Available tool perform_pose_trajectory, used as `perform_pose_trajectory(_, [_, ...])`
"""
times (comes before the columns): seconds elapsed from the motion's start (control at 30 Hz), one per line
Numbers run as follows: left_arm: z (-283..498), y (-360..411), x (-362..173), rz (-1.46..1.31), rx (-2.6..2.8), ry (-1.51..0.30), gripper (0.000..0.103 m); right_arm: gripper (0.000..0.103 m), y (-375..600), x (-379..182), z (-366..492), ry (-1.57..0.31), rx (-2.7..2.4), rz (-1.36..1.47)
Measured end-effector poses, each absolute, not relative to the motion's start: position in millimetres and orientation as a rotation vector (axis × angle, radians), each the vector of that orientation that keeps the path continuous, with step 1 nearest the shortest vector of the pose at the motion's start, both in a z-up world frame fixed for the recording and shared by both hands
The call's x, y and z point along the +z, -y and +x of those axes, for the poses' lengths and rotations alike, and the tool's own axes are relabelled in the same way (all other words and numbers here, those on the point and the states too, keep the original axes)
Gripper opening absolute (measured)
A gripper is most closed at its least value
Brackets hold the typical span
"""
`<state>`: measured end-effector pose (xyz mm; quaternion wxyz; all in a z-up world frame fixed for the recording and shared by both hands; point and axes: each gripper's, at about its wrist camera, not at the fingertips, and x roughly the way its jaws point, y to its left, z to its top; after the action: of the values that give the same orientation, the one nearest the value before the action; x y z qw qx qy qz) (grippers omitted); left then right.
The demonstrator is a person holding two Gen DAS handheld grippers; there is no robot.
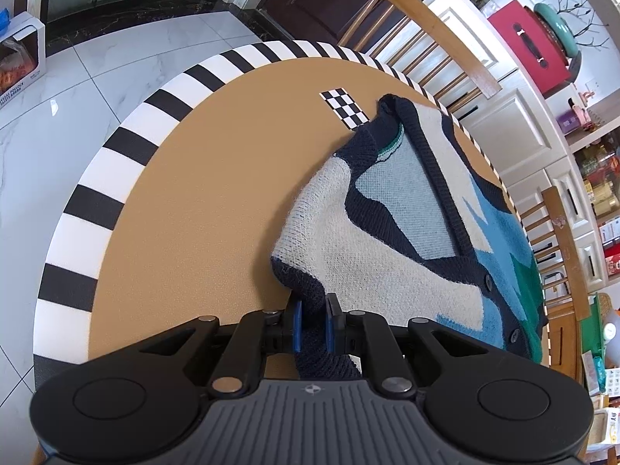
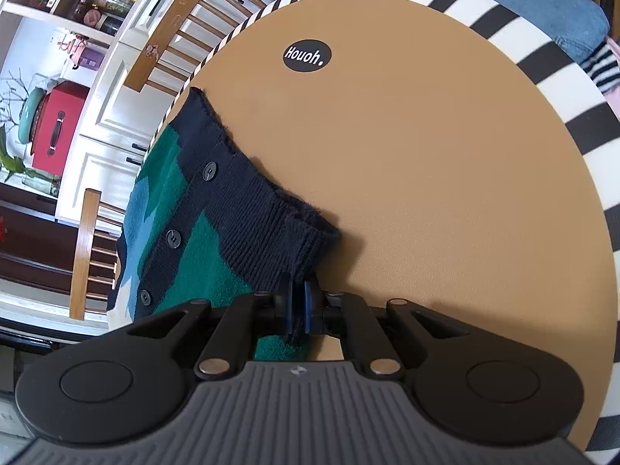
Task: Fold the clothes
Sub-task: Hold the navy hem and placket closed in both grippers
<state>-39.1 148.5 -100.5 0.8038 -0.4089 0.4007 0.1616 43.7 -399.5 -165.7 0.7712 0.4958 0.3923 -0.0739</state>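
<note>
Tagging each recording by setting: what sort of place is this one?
Most likely a home dining or living area. Wooden chairs stand around a round table, white cabinets hold household items, and the floor is marble-look tile.

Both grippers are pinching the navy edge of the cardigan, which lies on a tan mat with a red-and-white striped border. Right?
Not quite: the mat's border is black-and-white striped, as the left wrist view shows. The left gripper and right gripper do pinch the cardigan's navy edge.
</note>
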Motion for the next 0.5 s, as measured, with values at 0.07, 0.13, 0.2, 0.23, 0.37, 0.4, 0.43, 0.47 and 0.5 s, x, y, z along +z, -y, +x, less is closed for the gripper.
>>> perform_pose_trajectory(0.07, [-40.0,-149.9,-101.0,-0.880,0.343,-0.856,0.013,0.005,399.3,-164.8,44.5,-0.855,-0.160,1.067])
perform_pose_trajectory(0.13, [-41.0,-150.8,-101.5,-0.884,0.340,-0.853,0.013,0.005,399.0,-164.1,44.6,-0.858,-0.160,1.060])
perform_pose_trajectory(0.2, [-41.0,-151.3,-101.4,-0.886,0.341,-0.855,0.013,0.005,398.7,-163.5,44.6,-0.860,-0.160,1.053])
perform_pose_trajectory(0.23, [-40.9,-151.6,-101.3,-0.889,0.345,-0.856,0.013,0.005,398.6,-163.2,44.6,-0.862,-0.160,1.050])
perform_pose_trajectory(0.37, [-41.2,-151.5,-101.3,-0.902,0.362,-0.854,0.012,0.005,397.7,-163.1,44.1,-0.861,-0.160,1.047])
perform_pose_trajectory(0.4, [-41.5,-151.5,-100.9,-0.903,0.368,-0.853,0.012,0.005,396.5,-163.4,44.0,-0.861,-0.162,1.048])
perform_pose_trajectory(0.43, [-42.1,-151.4,-100.5,-0.905,0.375,-0.853,0.012,0.005,396.2,-162.8,43.0,-0.861,-0.167,1.048])
perform_pose_trajectory(0.47, [-42.7,-151.4,-100.1,-0.906,0.381,-0.854,0.012,0.005,395.8,-161.9,41.5,-0.861,-0.176,1.048])
perform_pose_trajectory(0.5, [-43.7,-151.4,-99.4,-0.906,0.385,-0.856,0.011,0.005,395.3,-161.0,40.0,-0.860,-0.185,1.047])
